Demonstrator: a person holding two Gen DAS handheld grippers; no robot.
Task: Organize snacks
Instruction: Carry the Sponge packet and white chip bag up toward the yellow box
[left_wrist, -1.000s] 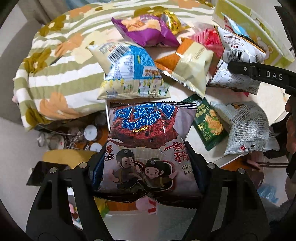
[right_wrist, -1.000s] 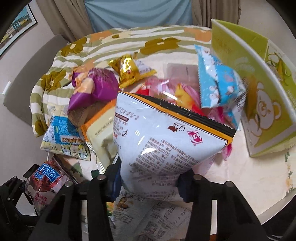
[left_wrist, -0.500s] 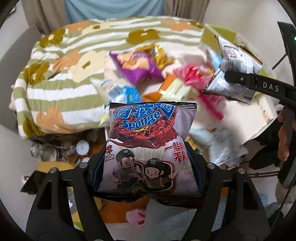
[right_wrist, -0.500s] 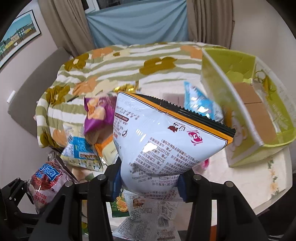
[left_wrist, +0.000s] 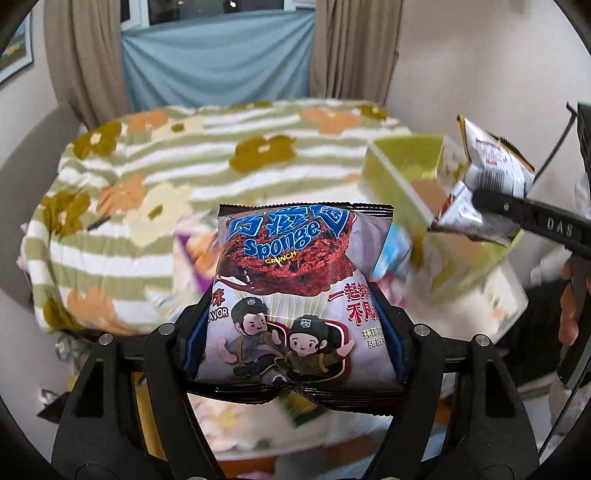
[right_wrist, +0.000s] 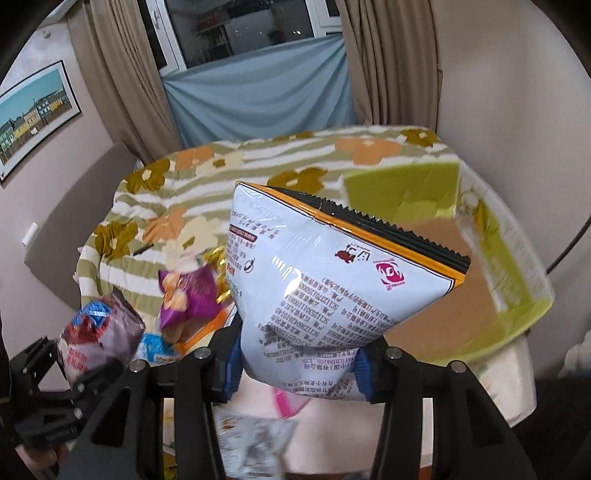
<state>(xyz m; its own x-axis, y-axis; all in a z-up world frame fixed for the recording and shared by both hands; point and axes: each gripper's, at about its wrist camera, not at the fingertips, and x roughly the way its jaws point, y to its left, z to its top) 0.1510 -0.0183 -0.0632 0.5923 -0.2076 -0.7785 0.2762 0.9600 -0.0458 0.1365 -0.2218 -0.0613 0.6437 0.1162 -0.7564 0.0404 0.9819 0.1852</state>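
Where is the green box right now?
The green box stands open on the table's right side in both wrist views, just behind the white snack bag clamped in the right gripper, with the flowered blanket to its left.

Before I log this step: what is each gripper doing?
Left gripper: shut on red-and-grey Sponge Crunch bag.
Right gripper: shut on white, orange-edged snack bag.

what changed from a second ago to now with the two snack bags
Both grippers rose away from the table: the snack pile has dropped lower in both views, and curtains and window now show. The left gripper still clamps the Sponge Crunch bag; the right gripper still clamps the white bag. Nothing was released.
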